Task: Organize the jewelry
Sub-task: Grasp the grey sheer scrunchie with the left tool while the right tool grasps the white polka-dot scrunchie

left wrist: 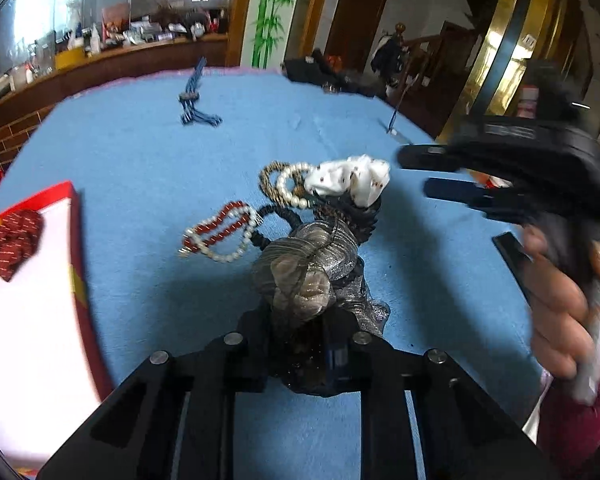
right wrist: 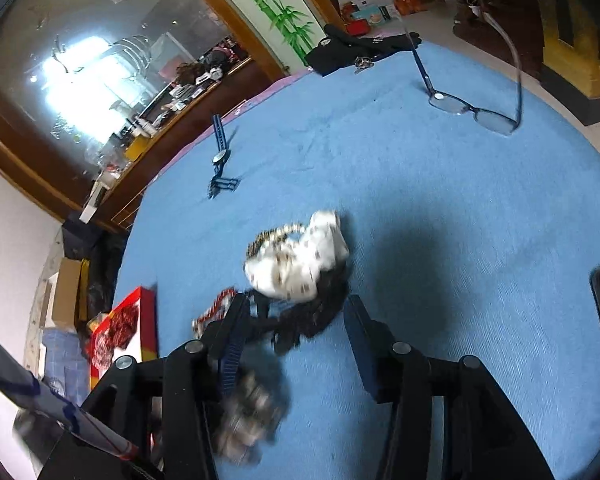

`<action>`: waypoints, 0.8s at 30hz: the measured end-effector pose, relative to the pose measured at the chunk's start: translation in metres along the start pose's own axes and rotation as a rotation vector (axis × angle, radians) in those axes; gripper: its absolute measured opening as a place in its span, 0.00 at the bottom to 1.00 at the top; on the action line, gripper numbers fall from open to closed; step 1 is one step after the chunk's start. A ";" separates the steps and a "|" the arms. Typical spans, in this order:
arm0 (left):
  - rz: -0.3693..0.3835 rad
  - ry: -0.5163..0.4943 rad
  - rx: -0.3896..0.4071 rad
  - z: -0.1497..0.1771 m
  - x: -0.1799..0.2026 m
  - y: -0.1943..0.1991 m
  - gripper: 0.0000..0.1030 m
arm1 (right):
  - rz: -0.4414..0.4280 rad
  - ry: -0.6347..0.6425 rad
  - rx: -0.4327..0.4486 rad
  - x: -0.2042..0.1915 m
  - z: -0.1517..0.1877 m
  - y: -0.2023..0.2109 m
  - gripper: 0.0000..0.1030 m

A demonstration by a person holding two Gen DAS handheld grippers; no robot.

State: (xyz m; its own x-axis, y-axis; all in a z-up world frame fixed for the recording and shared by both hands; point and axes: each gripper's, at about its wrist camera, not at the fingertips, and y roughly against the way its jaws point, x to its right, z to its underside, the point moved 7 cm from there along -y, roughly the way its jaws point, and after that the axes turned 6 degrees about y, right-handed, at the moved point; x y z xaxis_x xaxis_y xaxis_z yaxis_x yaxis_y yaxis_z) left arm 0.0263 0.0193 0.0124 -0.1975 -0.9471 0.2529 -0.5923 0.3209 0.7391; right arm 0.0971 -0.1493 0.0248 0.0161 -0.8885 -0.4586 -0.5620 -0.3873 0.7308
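The jaws of the left gripper (left wrist: 300, 336) squeeze a shiny grey-gold scrunchie (left wrist: 306, 264). The jaws of the right gripper (right wrist: 296, 328) stand apart, with nothing pinched between them. Everything lies on a big blue cloth (left wrist: 140, 168). A red box (left wrist: 74, 240) sits at the left edge. In the middle is a tangled pile: a white dotted scrunchie (left wrist: 352, 180), a red and white bead bracelet (left wrist: 220, 232), and a pearl bracelet (left wrist: 290, 184). Glasses (right wrist: 476, 112) lie far off.

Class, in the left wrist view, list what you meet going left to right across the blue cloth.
Red box → red-and-pearl bracelet → white spotted scrunchie → right gripper.
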 end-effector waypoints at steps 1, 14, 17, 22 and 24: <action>0.005 0.004 0.011 0.000 -0.002 0.007 0.18 | 0.012 -0.002 0.000 -0.001 -0.005 -0.006 0.51; 0.000 0.035 0.030 0.007 -0.019 0.024 0.18 | 0.130 0.079 -0.010 -0.004 -0.024 -0.037 0.03; -0.002 0.038 0.032 0.009 -0.020 0.023 0.18 | 0.080 0.109 0.058 -0.018 -0.021 -0.003 0.03; -0.016 0.042 0.044 0.012 -0.021 0.027 0.18 | -0.017 0.165 0.129 -0.042 -0.003 0.046 0.04; -0.021 0.042 0.046 0.012 -0.020 0.028 0.18 | -0.038 0.188 0.138 -0.048 0.007 0.056 0.04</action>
State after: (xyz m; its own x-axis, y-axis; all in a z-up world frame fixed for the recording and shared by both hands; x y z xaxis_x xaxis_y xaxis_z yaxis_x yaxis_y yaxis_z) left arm 0.0040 0.0470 0.0205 -0.1520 -0.9524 0.2642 -0.6315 0.2992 0.7153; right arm 0.0595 -0.1267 0.0839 0.1860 -0.9093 -0.3722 -0.6653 -0.3953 0.6333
